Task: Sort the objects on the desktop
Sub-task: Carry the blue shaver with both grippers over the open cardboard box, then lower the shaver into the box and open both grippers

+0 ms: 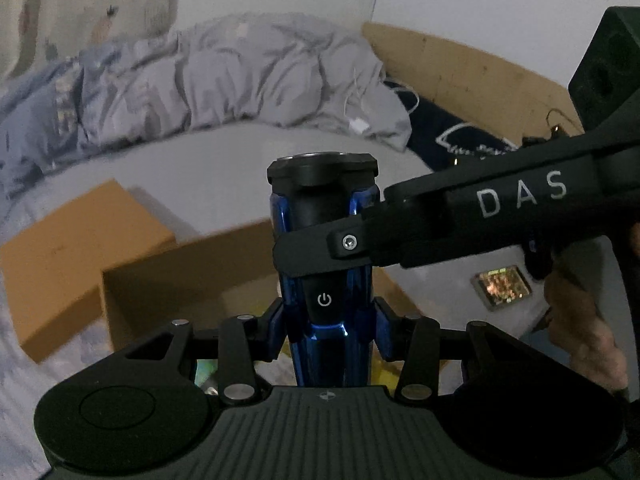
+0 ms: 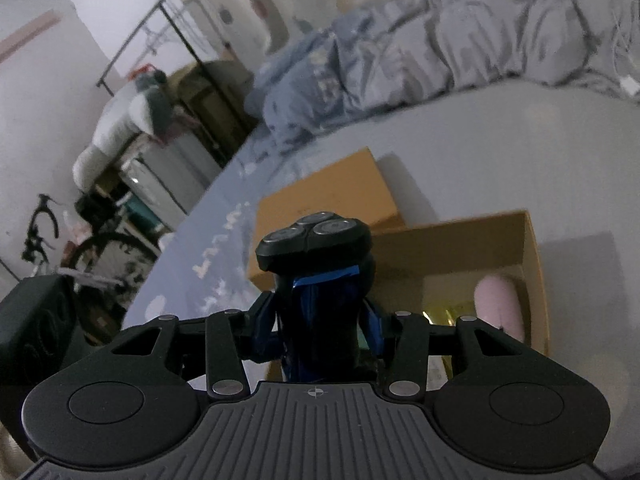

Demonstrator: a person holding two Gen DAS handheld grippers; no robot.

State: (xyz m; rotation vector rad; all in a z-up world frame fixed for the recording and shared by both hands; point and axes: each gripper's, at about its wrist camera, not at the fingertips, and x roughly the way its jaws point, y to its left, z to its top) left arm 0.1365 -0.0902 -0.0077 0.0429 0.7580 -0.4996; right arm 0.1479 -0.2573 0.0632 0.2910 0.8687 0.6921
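Note:
A blue and black electric shaver (image 1: 326,264) with a power button stands upright between the fingers of my left gripper (image 1: 328,326), which is shut on its lower body. My right gripper (image 1: 320,256) comes in from the right and is shut on the shaver's middle. In the right wrist view the shaver (image 2: 320,276) shows its three round cutting heads, clamped in my right gripper (image 2: 320,328). Both grippers hold it above an open brown cardboard box (image 1: 168,280).
The open box (image 2: 524,280) holds a pink object (image 2: 500,304) and yellow items. A closed brown box (image 1: 68,256) lies to its left on the bed. A crumpled grey duvet (image 1: 240,76) lies behind. A phone with a lit screen (image 1: 502,286) lies on the right.

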